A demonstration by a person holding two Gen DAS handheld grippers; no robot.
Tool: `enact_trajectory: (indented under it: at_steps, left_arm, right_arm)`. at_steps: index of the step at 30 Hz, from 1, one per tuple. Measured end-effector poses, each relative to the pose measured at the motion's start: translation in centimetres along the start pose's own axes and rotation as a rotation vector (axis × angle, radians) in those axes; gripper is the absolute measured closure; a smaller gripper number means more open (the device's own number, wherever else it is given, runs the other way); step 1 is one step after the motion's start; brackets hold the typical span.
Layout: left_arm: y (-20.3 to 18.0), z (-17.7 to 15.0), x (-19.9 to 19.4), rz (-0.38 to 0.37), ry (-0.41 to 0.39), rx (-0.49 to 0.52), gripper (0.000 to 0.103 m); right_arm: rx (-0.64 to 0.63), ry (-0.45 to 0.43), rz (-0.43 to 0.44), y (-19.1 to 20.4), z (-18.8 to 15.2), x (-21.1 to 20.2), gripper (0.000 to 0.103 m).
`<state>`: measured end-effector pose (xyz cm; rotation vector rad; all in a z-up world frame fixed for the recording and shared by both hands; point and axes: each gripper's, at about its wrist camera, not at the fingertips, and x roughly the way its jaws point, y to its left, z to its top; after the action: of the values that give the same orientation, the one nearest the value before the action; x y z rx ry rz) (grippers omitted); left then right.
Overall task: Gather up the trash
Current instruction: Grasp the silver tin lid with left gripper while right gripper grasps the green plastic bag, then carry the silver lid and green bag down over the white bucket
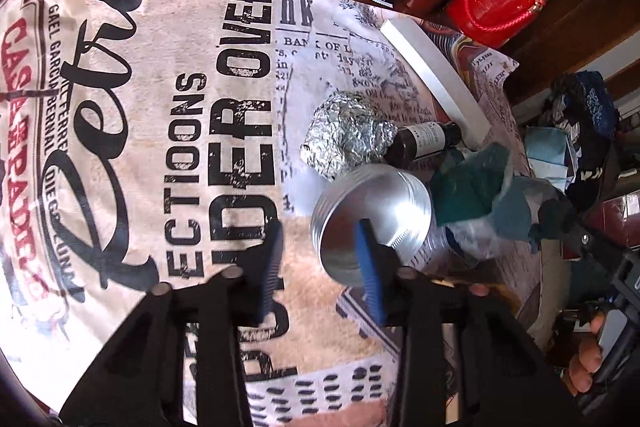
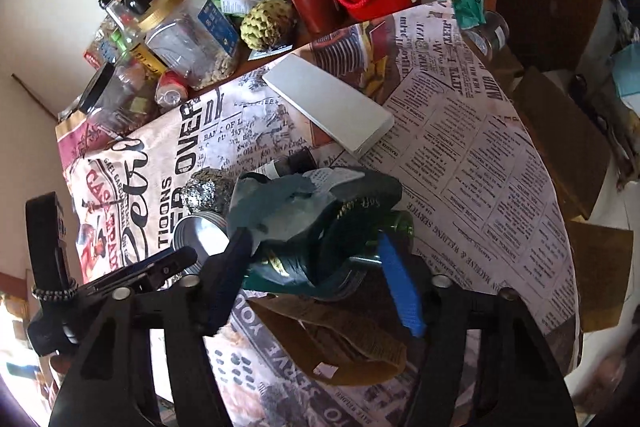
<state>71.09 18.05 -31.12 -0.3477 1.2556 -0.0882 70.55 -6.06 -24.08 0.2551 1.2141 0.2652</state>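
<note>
Left gripper jaws open beside tin can; right gripper jaws clamp crumpled wrapper.

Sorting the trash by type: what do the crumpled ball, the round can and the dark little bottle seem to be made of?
Crumpled ball: aluminium foil by the look, shiny silver with sharp creases.
Round can: metal, probably tin or aluminium, brushed silver end with a ridged rim.
Dark bottle: brown glass or plastic, glossy with a pale label; which one cannot be told.
</note>
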Motion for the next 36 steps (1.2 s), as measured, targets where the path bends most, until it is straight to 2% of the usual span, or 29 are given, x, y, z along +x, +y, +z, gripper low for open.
enact_trajectory:
  at_steps: [1,3,5,7,13,19,30,36]
  left_arm:
    - [-0.1,0.1,0.3,0.007,0.003,0.005,0.077]
    - [-0.2,0.3,0.8,0.017,0.011,0.011,0.089]
    - [-0.3,0.4,1.0,0.019,0.015,0.012,0.094]
    - [-0.3,0.5,1.0,0.031,0.011,0.01,0.098]
    - [-0.8,0.8,0.0,0.076,-0.019,0.021,0.101]
    - [-1.9,0.6,-2.6,0.102,-0.076,0.041,0.102]
    - [-6.3,-0.5,-10.0,0.152,-0.267,0.061,0.103]
    - [-10.3,-3.5,-14.5,0.166,-0.393,0.029,0.103]
  right_arm:
    - [-0.008,0.002,0.001,0.2,0.0,0.1,0.052]
    - [-0.036,-0.001,-0.012,0.6,0.0,0.3,0.054]
    - [-0.066,-0.013,-0.026,1.0,0.0,0.2,0.062]
    - [-0.082,-0.021,-0.034,1.3,0.0,0.1,0.078]
    - [-0.102,-0.053,-0.022,1.7,-0.1,-1.2,0.082]
    - [-0.13,-0.105,0.01,1.9,0.2,-3.9,0.082]
    - [-0.218,-0.298,0.01,-0.1,0.3,-12.1,0.082]
    - [-0.29,-0.347,0.012,-2.6,-1.3,-15.7,0.082]
